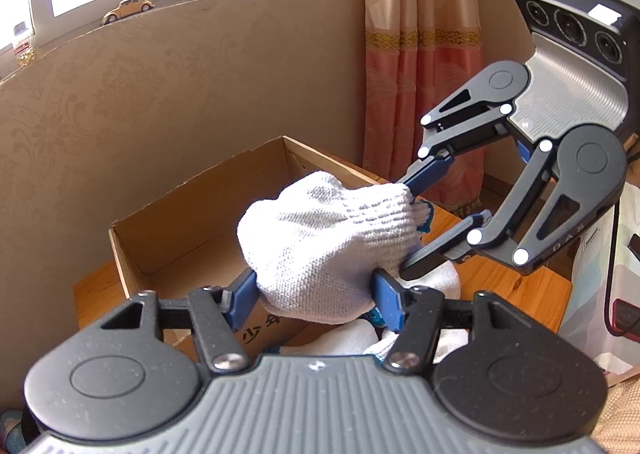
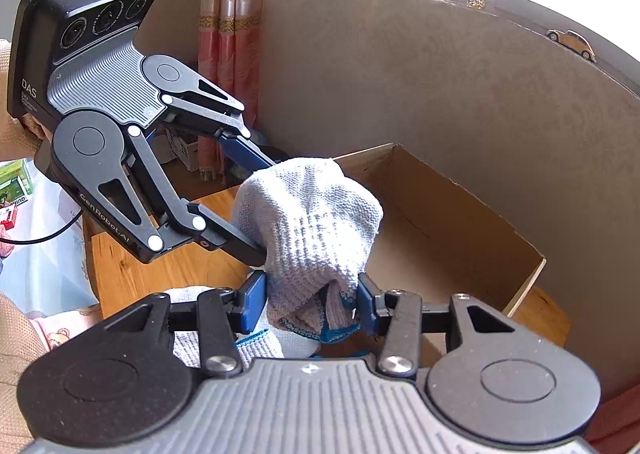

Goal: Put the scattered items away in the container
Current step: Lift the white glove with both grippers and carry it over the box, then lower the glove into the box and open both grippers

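A rolled bundle of white knit gloves point(image 1: 320, 242) with a blue cuff edge hangs in the air, pinched from two sides. My left gripper point(image 1: 316, 296) is shut on its lower part, blue pads pressed into the fabric. Coming in from the right, my right gripper point(image 1: 410, 219) is shut on the bundle's far end. In the right wrist view the bundle point(image 2: 312, 221) sits between the right gripper point(image 2: 310, 304) pads, with the left gripper point(image 2: 260, 205) clamped on it from the left. Behind it stands the open cardboard box point(image 1: 180, 205) point(image 2: 460, 213); what lies on its floor is partly hidden.
More white gloves point(image 1: 436, 278) point(image 2: 188, 296) lie on the wooden table point(image 1: 504, 274) point(image 2: 160, 266) beneath the bundle. A plastic bag point(image 1: 596, 286) stands at the table's right side. A padded wall point(image 1: 160, 93) runs close behind the box, with a pink curtain point(image 1: 420, 73) beside it.
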A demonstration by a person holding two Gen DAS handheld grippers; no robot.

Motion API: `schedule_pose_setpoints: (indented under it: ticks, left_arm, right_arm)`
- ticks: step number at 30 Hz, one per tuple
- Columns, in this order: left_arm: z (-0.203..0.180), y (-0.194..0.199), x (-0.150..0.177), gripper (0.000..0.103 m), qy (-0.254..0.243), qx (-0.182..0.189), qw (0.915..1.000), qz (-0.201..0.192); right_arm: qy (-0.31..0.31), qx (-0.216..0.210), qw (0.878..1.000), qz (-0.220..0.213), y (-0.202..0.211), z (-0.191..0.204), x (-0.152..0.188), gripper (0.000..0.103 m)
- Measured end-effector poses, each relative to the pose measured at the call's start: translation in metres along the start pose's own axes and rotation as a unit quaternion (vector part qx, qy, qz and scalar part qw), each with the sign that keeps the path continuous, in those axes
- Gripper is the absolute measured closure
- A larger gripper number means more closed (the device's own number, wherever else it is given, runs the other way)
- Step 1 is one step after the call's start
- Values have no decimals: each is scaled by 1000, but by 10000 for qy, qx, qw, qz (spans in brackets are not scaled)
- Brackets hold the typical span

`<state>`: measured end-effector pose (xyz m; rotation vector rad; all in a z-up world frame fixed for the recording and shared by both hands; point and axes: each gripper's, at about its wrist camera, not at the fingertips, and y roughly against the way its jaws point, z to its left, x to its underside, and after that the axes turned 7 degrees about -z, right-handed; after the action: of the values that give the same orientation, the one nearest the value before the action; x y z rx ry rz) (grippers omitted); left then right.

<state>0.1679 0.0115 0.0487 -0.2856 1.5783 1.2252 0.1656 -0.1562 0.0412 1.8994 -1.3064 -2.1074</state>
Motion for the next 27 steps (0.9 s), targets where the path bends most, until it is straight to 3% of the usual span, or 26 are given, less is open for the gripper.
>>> schedule_pose_setpoints:
  ticks: [15, 27]
  left_arm:
    - [56, -48, -20, 42, 214, -317, 9991, 157]
    - [106, -95, -35, 42, 687, -405, 9956, 491]
  right_arm:
    - [259, 17, 9993, 271, -46, -47, -34, 50]
    - [367, -145, 9968, 698, -91, -81, -46, 50]
